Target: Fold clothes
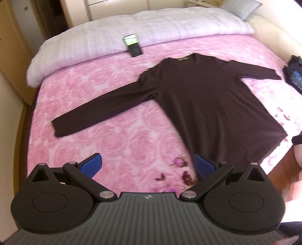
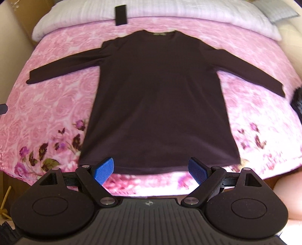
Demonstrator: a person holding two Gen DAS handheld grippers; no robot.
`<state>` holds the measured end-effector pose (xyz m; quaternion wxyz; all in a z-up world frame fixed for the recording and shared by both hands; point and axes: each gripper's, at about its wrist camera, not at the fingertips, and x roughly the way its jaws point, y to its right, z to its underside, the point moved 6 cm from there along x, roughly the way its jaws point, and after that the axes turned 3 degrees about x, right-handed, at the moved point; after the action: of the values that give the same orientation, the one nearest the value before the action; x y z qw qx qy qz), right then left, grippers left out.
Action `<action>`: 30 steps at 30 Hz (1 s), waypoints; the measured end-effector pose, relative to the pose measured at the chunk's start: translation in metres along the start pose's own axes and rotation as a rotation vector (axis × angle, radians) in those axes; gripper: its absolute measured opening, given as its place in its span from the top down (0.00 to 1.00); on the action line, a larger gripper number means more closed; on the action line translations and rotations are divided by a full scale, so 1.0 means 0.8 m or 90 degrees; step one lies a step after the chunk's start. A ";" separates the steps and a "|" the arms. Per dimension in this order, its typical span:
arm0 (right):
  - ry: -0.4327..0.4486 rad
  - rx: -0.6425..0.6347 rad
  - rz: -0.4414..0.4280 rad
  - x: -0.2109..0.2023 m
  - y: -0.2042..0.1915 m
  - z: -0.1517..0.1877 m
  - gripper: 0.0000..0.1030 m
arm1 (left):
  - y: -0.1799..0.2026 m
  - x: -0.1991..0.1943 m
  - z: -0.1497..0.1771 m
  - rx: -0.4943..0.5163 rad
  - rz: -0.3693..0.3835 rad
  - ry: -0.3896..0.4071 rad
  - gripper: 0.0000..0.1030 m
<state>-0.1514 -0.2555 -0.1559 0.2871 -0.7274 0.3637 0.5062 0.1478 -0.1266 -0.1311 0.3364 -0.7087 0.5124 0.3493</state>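
A dark brown long-sleeved sweater (image 1: 205, 98) (image 2: 158, 98) lies flat on a pink floral bedspread (image 1: 105, 135) (image 2: 43, 105), sleeves spread out to both sides, neck toward the far pillows. My left gripper (image 1: 148, 165) hovers open above the bedspread, just left of the sweater's near left hem corner, with nothing between its blue pads. My right gripper (image 2: 151, 169) is open too, held over the middle of the sweater's bottom hem at the near bed edge, gripping nothing.
A dark phone-like object (image 1: 133, 46) (image 2: 120, 15) rests where the pink cover meets the white duvet (image 1: 143, 32). A dark bundle of clothes (image 1: 294, 71) sits at the bed's right edge. A grey pillow (image 1: 239, 7) lies at the far right; wooden furniture stands left.
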 end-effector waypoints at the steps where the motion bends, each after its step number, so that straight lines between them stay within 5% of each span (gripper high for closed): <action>1: 0.001 -0.008 -0.009 0.005 -0.005 -0.009 0.14 | -0.008 0.000 -0.002 -0.002 -0.010 -0.001 0.01; 7: 0.031 -0.101 -0.077 0.035 -0.046 -0.066 0.14 | -0.067 0.002 -0.005 -0.057 -0.073 0.004 0.01; 16: 0.088 -0.224 -0.135 0.043 -0.146 -0.144 0.14 | -0.178 0.049 0.009 0.030 -0.127 -0.016 0.01; 28: 0.091 -0.188 -0.078 0.152 -0.278 -0.236 0.16 | -0.300 0.216 -0.008 0.229 -0.065 0.004 0.01; 30: 0.086 -0.211 -0.076 0.179 -0.306 -0.247 0.24 | -0.308 0.242 -0.008 0.247 -0.052 0.002 0.01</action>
<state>0.1858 -0.3053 -0.2150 0.1677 -0.8174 0.2504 0.4909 0.4304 -0.1655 -0.2612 0.4796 -0.6513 0.5417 0.2290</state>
